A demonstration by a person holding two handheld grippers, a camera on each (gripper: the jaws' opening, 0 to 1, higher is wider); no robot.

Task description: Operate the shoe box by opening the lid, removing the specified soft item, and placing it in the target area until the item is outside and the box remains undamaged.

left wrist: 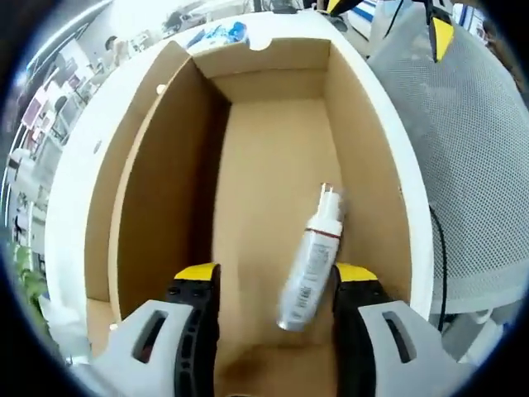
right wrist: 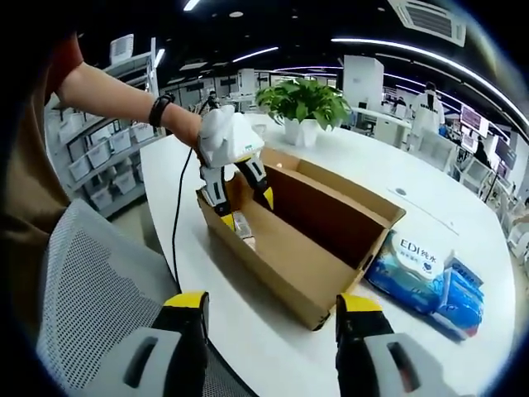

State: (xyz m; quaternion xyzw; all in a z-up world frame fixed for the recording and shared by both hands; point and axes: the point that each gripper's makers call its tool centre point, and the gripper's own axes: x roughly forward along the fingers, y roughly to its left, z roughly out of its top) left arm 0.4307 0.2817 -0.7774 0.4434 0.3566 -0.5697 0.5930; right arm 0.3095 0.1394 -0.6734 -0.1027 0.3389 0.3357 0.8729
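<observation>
An open brown cardboard box (left wrist: 273, 174) lies on a white table; in the right gripper view the box (right wrist: 306, 240) stands lidless in the middle. Inside it lies a silver-white tube (left wrist: 310, 260) with a small cap, slanted on the box floor. My left gripper (left wrist: 274, 285) is open inside the box, its yellow-tipped jaws on either side of the tube's lower end. From the right gripper view the left gripper (right wrist: 240, 198) reaches down into the box's near-left end, held by a person's hand. My right gripper (right wrist: 271, 310) is open above the table edge, holding nothing.
A blue-and-white soft pack (right wrist: 426, 273) lies on the white table (right wrist: 463, 207) right of the box; the pack (left wrist: 219, 35) shows past the box's far end. A grey mesh chair (right wrist: 99, 289) stands at the left. A potted plant (right wrist: 302, 107) is behind the box.
</observation>
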